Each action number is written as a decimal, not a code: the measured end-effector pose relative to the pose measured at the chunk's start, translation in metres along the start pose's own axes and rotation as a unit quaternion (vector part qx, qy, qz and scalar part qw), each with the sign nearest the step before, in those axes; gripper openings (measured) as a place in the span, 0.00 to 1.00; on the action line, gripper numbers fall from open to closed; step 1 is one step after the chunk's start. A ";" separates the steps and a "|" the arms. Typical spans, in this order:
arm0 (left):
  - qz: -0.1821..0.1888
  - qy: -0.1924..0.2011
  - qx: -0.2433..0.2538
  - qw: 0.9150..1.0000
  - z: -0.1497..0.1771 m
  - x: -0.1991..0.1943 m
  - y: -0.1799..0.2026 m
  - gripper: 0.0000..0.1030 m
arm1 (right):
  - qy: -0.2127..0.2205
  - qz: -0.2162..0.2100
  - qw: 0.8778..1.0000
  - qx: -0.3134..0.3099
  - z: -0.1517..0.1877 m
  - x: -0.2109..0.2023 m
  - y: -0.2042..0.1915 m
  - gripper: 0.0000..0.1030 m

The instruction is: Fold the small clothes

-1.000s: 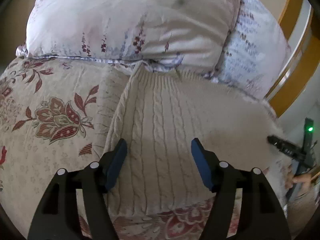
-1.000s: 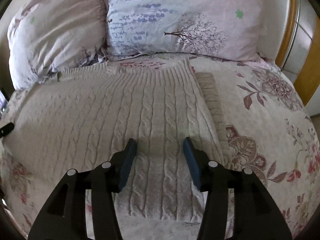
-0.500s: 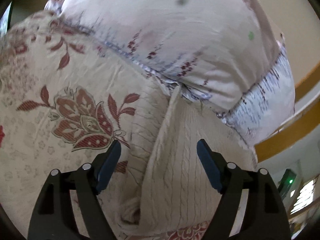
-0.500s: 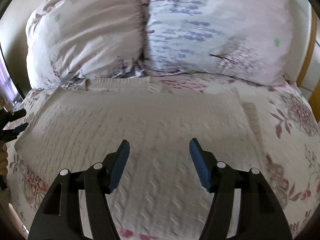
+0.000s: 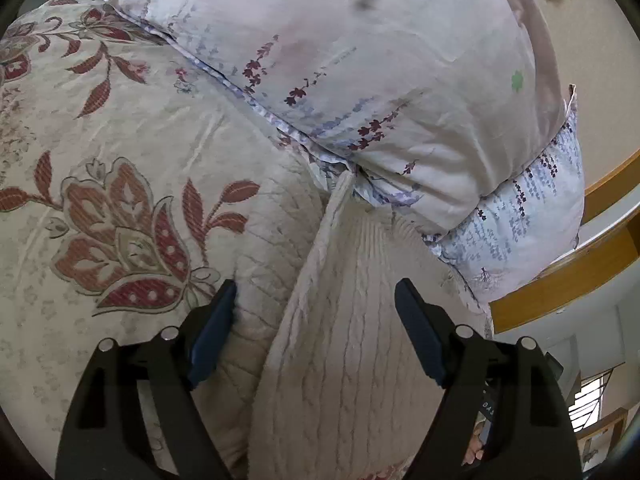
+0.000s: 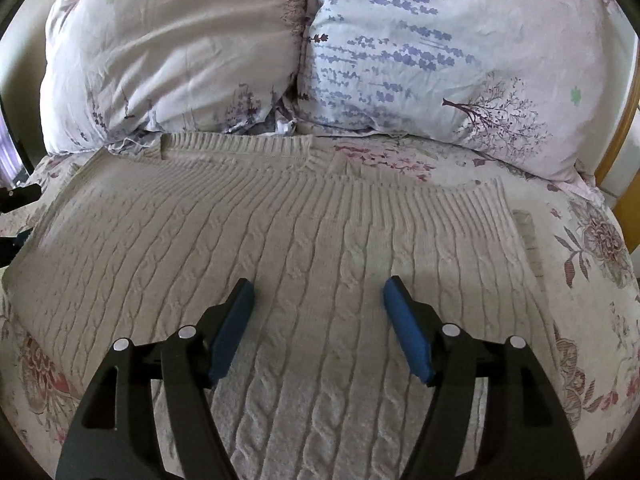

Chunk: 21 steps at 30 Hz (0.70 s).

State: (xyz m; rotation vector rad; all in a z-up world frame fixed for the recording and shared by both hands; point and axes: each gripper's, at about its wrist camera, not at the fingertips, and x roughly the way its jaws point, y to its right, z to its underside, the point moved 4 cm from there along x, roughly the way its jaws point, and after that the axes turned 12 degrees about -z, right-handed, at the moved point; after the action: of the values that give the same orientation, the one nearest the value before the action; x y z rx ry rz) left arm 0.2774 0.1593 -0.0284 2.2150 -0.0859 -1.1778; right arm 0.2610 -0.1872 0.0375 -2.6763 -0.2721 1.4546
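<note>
A cream cable-knit sweater (image 6: 304, 240) lies flat on the bed, its ribbed hem toward the pillows. In the left wrist view its left edge (image 5: 344, 320) runs up between the fingers, with a flat part, perhaps a sleeve (image 5: 272, 248), beside it on the left. My left gripper (image 5: 316, 296) is open and empty just above that edge. My right gripper (image 6: 320, 292) is open and empty above the middle of the sweater. The left gripper's tip (image 6: 20, 196) shows at the far left of the right wrist view.
Two floral pillows (image 6: 180, 52) (image 6: 460, 52) lie against the head of the bed, just behind the sweater. The floral bedspread (image 5: 100, 220) surrounds the sweater. A wooden bed frame (image 5: 568, 280) is at the right.
My left gripper has swung left from over the sweater's body to its left edge. My right gripper has moved left toward the sweater's middle and opened wider.
</note>
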 end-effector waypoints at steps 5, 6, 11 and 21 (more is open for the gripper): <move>0.013 -0.009 -0.014 1.000 0.002 0.003 0.001 0.67 | 0.001 -0.002 1.000 -0.001 -0.001 0.001 0.000 0.68; 0.015 -0.012 -0.017 1.000 0.002 0.003 0.000 0.64 | 0.001 -0.002 1.000 -0.001 -0.001 0.001 0.000 0.68; 0.019 -0.023 -0.036 0.999 0.005 0.007 -0.004 0.44 | 0.002 -0.001 1.000 -0.001 -0.001 0.001 -0.001 0.69; 0.052 -0.013 -0.019 0.998 0.002 -0.005 0.023 0.18 | 0.003 0.000 1.000 0.000 -0.001 0.001 -0.002 0.69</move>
State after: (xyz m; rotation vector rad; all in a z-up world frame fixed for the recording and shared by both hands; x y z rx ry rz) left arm 0.2775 0.1413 -0.0127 2.1360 -0.1854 -1.1429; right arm 0.2625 -0.1854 0.0378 -2.6808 -0.2717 1.4465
